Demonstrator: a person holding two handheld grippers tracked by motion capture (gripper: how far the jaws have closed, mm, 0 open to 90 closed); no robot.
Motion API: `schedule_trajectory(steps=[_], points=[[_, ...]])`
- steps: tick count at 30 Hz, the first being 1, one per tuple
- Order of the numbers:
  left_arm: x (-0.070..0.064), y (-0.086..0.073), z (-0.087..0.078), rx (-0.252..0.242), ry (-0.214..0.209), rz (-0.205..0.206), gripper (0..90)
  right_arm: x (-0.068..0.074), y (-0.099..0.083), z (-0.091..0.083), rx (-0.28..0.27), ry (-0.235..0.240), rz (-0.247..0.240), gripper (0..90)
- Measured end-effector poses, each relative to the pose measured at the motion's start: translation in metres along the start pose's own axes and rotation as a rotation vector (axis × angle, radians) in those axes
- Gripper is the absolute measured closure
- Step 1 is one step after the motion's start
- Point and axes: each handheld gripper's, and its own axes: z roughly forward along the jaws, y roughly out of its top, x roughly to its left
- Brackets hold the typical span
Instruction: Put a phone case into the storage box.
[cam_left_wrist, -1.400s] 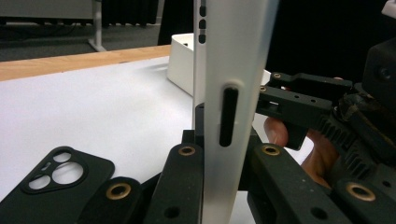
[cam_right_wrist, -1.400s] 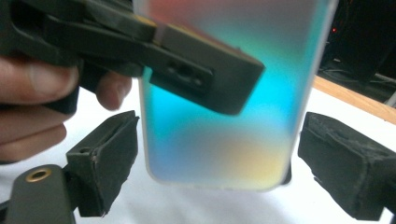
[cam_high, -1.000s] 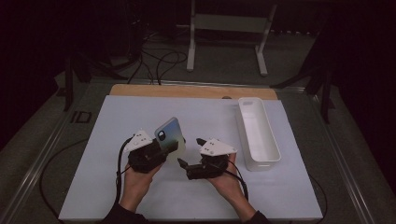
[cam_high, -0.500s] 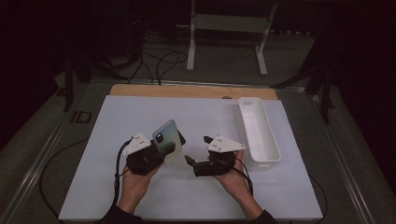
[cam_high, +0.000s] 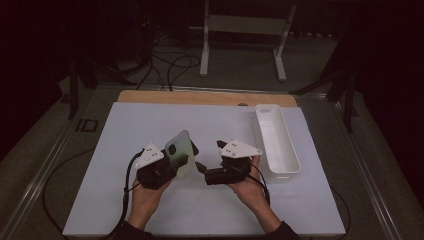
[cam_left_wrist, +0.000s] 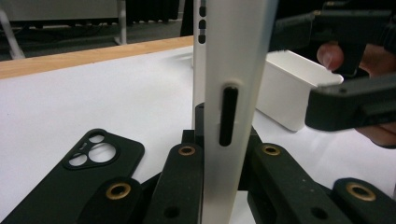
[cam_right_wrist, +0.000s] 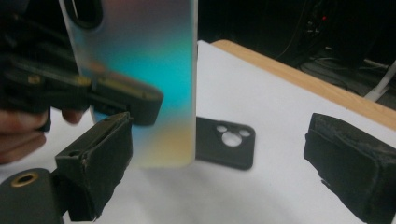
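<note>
Left gripper (cam_high: 176, 167) is clamped on the phone (cam_high: 180, 153), holding it upright above the desk (cam_high: 125, 125), nearer its front edge. Right gripper (cam_high: 201, 167) sits just beside it, jaws wide apart, holding nothing. A black case (cam_left_wrist: 79, 175) lies flat behind the phone.

White table (cam_high: 150, 125): black phone case (cam_left_wrist: 79, 175) lying flat, white tray (cam_high: 276, 141) at right edge.

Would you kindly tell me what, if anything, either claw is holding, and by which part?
The left claw clamps the iridescent, glossy phone upright by its lower end, jaws pressing front and back. The right claw is open, holding nothing.
</note>
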Motion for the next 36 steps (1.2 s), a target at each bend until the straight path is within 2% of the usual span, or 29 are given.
schedule_trajectory(steps=[4,10,29,36], points=[[-0.001,-0.001,0.001,0.005,0.000,0.002,86.4,0.002,0.005,0.002,-0.007,0.011,0.009,7.9],[-0.002,-0.002,0.003,0.009,-0.001,0.005,86.5,0.007,0.011,0.006,-0.011,0.018,-0.010,7.9],[-0.006,-0.005,0.008,0.018,-0.011,0.004,86.4,0.017,0.026,0.019,-0.020,0.043,0.018,8.1],[-0.008,-0.006,0.009,0.023,-0.012,0.005,86.4,0.022,0.031,0.025,-0.023,0.054,0.020,11.3]])
